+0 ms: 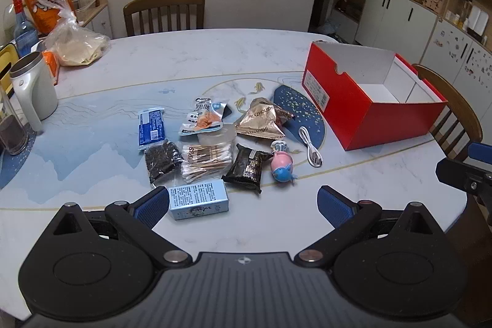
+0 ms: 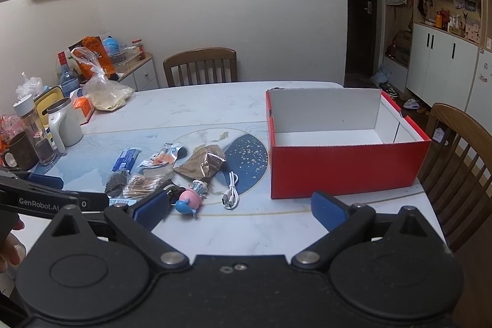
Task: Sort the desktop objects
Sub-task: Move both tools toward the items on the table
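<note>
Between the spread blue pads of the left claw (image 1: 243, 206), nothing is held; its left pad is seen just beside a light blue box (image 1: 199, 199) at the near edge of the desk (image 1: 215, 57). The right claw (image 2: 240, 209) is likewise held wide open and empty above the desk. Beyond lie a pink and blue toy (image 1: 283, 163), a dark packet (image 1: 247, 168), cotton swabs (image 1: 206, 160) and a white cable (image 1: 310, 149). Further right, an open red box (image 1: 369, 100) is seen empty.
</note>
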